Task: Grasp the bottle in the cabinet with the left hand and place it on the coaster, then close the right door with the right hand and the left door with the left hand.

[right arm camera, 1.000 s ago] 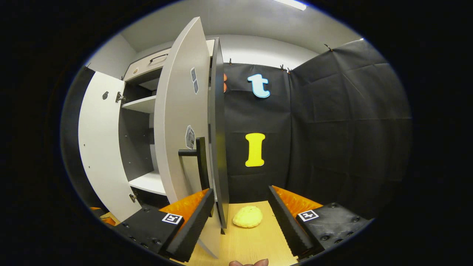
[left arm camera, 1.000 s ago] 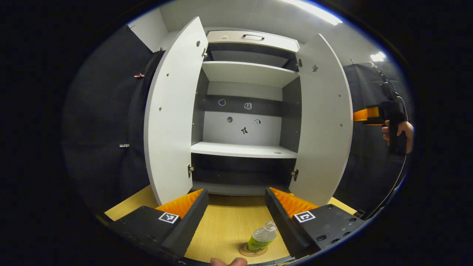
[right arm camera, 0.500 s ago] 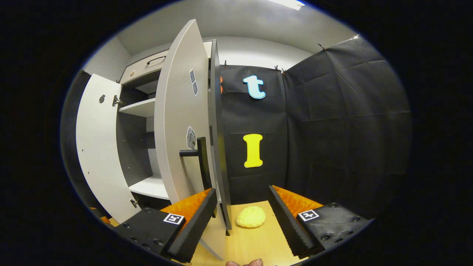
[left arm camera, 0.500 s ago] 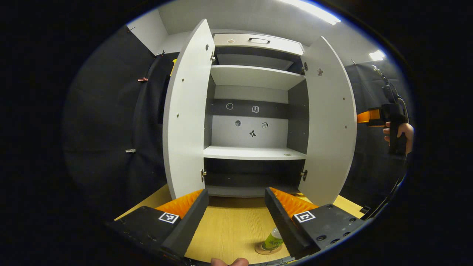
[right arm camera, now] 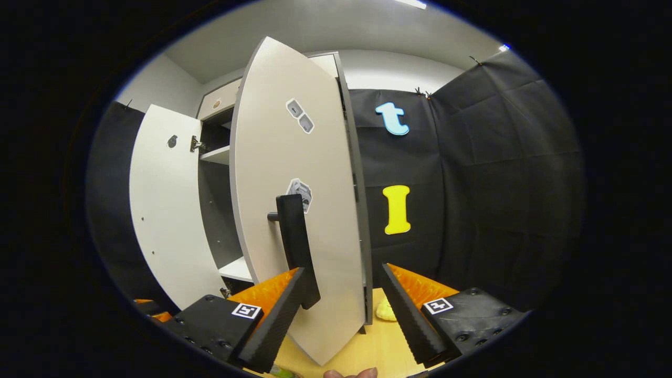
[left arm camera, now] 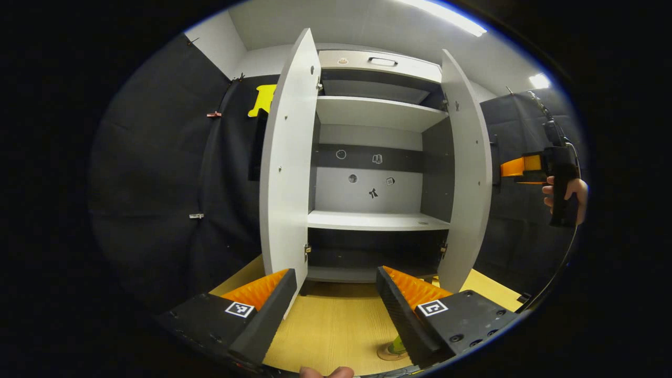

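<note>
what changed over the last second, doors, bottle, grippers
The right door has swung partway toward closing, its handle now close ahead of the open right gripper. The left gripper has shifted aside, so the bottle on its coaster is nearly hidden. Both grippers stay open and empty; the left door stays open.

No legible text; stickers on right door (right arm camera: 299, 157) and cabinet back (left arm camera: 367, 173) too small.

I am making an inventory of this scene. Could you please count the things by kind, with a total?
Cabinet doors: 2, left door and right door
Bottles: 1
Coasters: 1
Hand-held grippers: 2, left and right
Yellow lumps: 1
Total: 7
</note>
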Motion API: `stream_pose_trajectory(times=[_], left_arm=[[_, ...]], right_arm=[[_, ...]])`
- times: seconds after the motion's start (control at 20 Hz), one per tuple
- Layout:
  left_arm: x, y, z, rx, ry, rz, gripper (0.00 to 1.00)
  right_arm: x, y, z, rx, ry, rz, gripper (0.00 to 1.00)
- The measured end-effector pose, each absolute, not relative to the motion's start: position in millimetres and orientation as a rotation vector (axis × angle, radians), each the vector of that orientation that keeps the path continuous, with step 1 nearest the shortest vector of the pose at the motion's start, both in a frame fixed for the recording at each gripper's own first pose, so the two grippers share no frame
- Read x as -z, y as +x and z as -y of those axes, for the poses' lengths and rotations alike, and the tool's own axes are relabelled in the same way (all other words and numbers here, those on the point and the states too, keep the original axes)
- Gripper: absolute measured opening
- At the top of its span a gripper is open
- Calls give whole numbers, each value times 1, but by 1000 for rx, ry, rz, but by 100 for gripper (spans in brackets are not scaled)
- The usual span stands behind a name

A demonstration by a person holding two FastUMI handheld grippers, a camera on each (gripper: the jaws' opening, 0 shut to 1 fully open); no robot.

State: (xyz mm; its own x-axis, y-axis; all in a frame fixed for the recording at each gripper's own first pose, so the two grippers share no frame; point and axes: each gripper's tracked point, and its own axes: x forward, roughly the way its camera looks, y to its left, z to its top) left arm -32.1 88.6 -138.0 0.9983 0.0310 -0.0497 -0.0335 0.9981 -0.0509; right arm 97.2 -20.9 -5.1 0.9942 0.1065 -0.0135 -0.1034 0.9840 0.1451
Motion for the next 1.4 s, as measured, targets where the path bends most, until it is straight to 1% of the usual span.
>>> stream_pose_trajectory(times=[0.25,0.4,0.65,1.0,1.15,1.3,1.4], left_arm=[[135,-36,-111,-59,-62,-52,97],[134,-39,-125,-92,-64,-52,97],[133,-45,-143,-127,-88,-60,96],[118,-50,-165,-161,-61,-46,97],[110,-46,-182,-185,-43,-56,96],[93,-34,-209,-207,-78,-48,96],[88,-25,-221,-196,-116,-51,96]], right_arm=[[8,121,-31,-192,140,-31,96],[8,135,-54,-220,111,-22,96],[10,154,-75,-233,108,-23,96],[11,177,-95,-212,94,-29,98],[11,172,-95,-193,92,-40,98],[9,149,-96,-207,81,-39,98],[9,134,-94,-221,58,-40,98]])
